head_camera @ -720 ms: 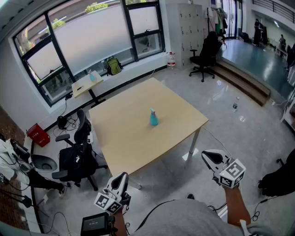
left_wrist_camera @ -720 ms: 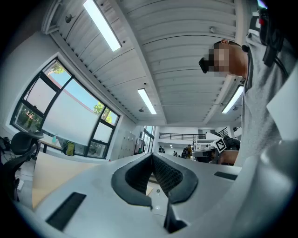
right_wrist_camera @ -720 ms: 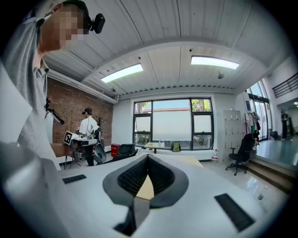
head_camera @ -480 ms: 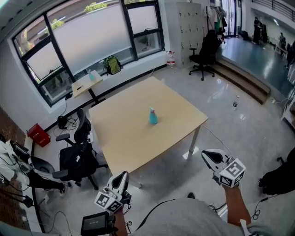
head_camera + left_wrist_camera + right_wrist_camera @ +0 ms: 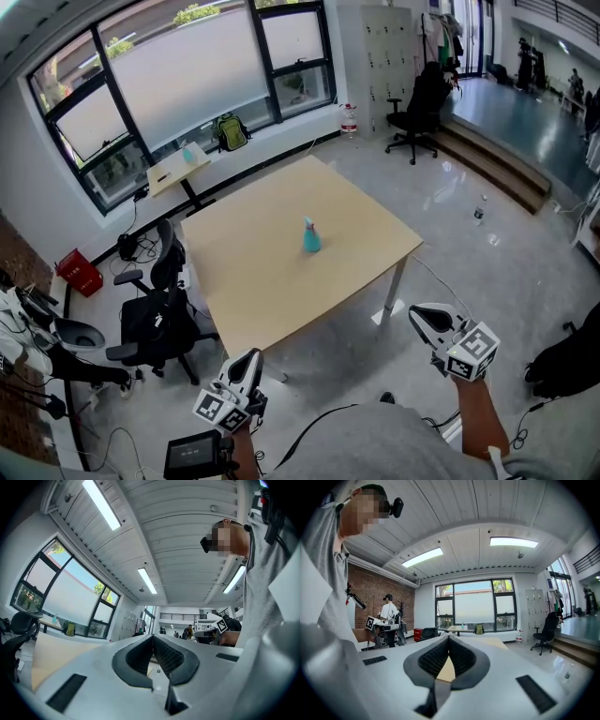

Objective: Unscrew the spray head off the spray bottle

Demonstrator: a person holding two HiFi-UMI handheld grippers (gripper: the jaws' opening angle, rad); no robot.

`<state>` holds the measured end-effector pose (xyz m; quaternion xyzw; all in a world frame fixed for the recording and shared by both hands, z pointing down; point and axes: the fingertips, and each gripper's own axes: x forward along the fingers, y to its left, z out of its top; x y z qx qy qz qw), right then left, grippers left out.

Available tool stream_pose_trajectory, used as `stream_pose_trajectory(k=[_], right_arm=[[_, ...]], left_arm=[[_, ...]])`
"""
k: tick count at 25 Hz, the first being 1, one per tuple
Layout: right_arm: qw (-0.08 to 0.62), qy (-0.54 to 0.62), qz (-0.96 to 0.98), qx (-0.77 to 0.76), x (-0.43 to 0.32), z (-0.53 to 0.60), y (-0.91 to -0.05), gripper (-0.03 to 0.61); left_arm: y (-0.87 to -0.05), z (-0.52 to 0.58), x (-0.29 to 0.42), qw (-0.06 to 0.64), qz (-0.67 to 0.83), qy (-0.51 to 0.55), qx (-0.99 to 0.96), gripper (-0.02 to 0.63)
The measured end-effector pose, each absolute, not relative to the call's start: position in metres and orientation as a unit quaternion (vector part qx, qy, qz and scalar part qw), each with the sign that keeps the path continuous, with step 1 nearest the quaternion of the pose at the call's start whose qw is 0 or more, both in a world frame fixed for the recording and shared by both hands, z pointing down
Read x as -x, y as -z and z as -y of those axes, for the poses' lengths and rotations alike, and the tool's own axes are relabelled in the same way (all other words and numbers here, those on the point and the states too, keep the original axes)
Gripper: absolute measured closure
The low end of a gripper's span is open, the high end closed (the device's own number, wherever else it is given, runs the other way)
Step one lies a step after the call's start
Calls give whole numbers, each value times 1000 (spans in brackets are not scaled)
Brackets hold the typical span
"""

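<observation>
A small teal spray bottle (image 5: 311, 237) with its spray head on stands upright near the middle of a light wooden table (image 5: 272, 281) in the head view. Both grippers are held well short of the table, over the floor. My left gripper (image 5: 249, 359) sits at the bottom left, shut with nothing in it; its tips (image 5: 153, 636) meet in the left gripper view. At the bottom right my right gripper (image 5: 418, 315) is also shut and empty, tips (image 5: 448, 638) together in the right gripper view. The bottle is hidden in both gripper views.
Black office chairs (image 5: 155, 328) stand left of the table, and another chair (image 5: 417, 112) at the back right. A small side table (image 5: 176, 172) sits under the windows. A raised step (image 5: 497, 169) lies at right. Another person (image 5: 389, 609) stands by the brick wall.
</observation>
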<state>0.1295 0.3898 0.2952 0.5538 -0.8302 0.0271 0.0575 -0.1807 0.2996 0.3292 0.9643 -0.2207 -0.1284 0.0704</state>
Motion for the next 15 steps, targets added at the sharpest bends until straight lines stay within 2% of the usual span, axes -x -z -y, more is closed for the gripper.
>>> stream_pose_trajectory(k=[15], right_arm=[[31,-48,833,-551,-179,-365,-315,572]], left_arm=[[-341,-281,134,74,233,113,-963,609]])
